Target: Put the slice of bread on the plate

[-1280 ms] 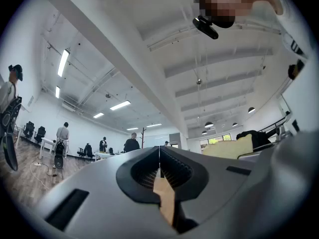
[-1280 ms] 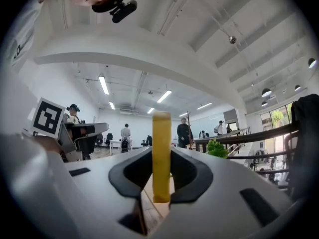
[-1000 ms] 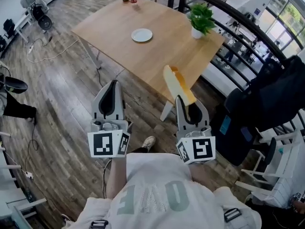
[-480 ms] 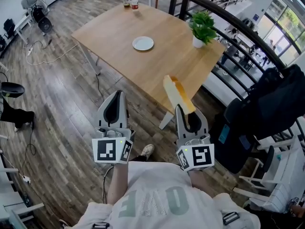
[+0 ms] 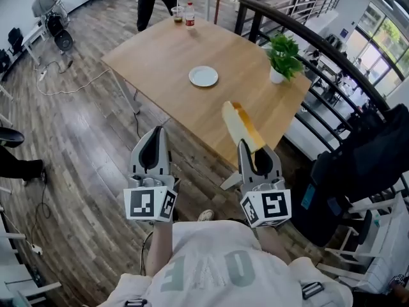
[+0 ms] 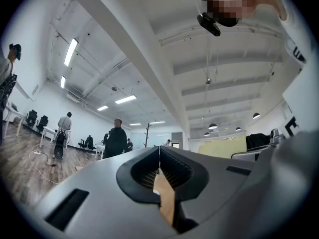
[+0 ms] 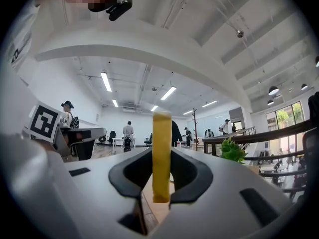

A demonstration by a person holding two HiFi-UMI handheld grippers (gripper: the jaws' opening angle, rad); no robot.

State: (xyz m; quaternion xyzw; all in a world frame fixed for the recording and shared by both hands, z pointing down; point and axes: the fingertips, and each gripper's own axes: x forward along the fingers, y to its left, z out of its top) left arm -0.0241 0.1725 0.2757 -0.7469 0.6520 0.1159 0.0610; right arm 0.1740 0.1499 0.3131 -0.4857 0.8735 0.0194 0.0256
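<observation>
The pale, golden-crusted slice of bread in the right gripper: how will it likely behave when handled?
The pale, golden-crusted slice of bread juts from the right gripper without drooping, so it is probably fairly stiff and light. Thin and pinched at one edge, it may dent or tear under a harder squeeze.

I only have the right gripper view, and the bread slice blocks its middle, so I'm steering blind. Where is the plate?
Observer: The white plate lies near the middle of the wooden table, ahead of the right gripper and its bread slice; nothing seems to lie on it.
Operator: Anything at that table's far end?
Observer: A cup and a bottle stand at its far edge.
Operator: Is the left gripper carrying anything?
Observer: No; the left gripper has its jaws together, with nothing between them.
</observation>
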